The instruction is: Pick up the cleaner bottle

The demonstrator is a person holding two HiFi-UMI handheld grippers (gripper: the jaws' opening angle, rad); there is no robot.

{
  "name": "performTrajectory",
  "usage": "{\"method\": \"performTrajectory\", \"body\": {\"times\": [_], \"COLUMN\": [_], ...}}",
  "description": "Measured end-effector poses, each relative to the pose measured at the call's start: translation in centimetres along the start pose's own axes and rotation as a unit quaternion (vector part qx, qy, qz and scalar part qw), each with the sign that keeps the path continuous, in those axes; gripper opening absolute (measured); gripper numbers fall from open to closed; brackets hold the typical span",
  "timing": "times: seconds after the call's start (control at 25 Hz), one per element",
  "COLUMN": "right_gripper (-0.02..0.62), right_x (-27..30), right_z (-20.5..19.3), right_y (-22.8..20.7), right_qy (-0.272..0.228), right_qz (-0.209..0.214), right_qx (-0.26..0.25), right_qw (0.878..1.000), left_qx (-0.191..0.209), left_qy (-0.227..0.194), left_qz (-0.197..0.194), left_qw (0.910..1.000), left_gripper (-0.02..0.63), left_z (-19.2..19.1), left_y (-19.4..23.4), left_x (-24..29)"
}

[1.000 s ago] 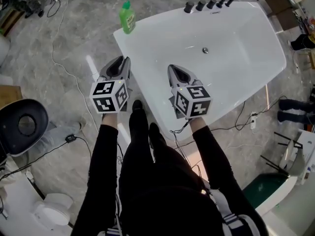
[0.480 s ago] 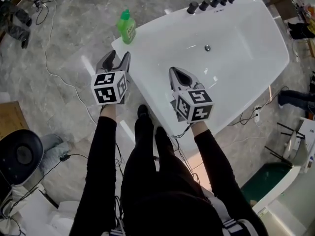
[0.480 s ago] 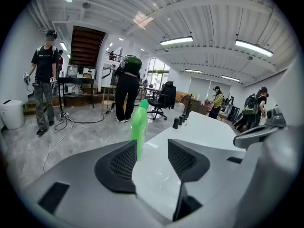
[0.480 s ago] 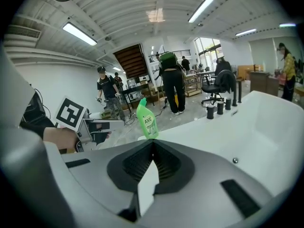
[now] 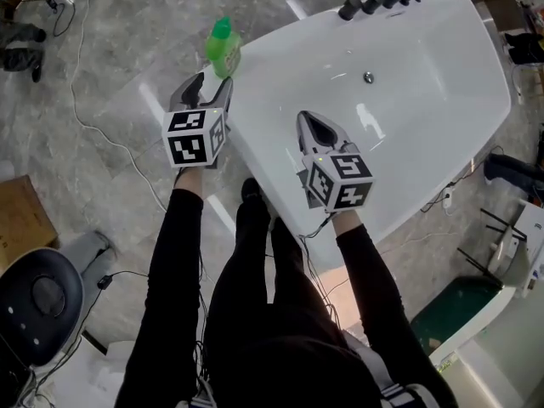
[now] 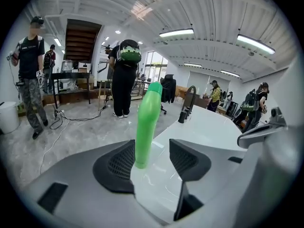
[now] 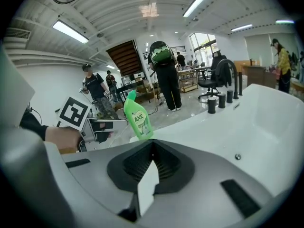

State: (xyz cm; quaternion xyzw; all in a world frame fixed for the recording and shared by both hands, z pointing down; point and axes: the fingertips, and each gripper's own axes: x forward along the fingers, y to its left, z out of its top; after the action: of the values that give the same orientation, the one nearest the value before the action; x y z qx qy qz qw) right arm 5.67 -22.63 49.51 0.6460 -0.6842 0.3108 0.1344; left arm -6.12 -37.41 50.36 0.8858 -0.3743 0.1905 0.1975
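Left tool point(image 5: 212, 85): jaws opening, already wide apart. The lower part of the green plastic cleaner bottle point(image 5: 223, 49) shows in the gap, close to the left jaw. No pad presses on it that I can see.

Right tool point(image 5: 316, 124): jaws together, empty, held over the white glossy bathtub point(image 5: 255, 143).

The bottle stands upright on the tub's near-left corner ledge, just beyond the left tool's tips.

Handling, as I judge it: smooth plastic, walls likely give a little, and fill level is unknown so weight is uncertain. Tall and narrow on a slick ledge, it is easy to tip with a nudge. Best hold looks like the flat faces at mid-body, below the slanted neck.

Versus a second ago, the left tool sat well short of the bottle with jaws nearly closed; it has since closed in on it. The right tool stays shut.
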Motion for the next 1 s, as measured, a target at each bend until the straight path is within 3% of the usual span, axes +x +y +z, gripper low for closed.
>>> {"method": "performTrajectory", "body": {"times": [1.0], "right_gripper": [0.002], "right_x": [5.7], "right_z": [-0.4], "right_y": [-1.6], "right_qy": [0.032], "right_qz": [-0.018], "right_qx": [0.028], "right_qw": [0.999], "left_qx": [0.029], "left_qy": [0.040], "left_qz": [-0.030], "left_qw": [0.9983], "left_gripper": [0.231], "left_z": [-1.6], "left_y": [1.7], "left_x": [8.3]}}
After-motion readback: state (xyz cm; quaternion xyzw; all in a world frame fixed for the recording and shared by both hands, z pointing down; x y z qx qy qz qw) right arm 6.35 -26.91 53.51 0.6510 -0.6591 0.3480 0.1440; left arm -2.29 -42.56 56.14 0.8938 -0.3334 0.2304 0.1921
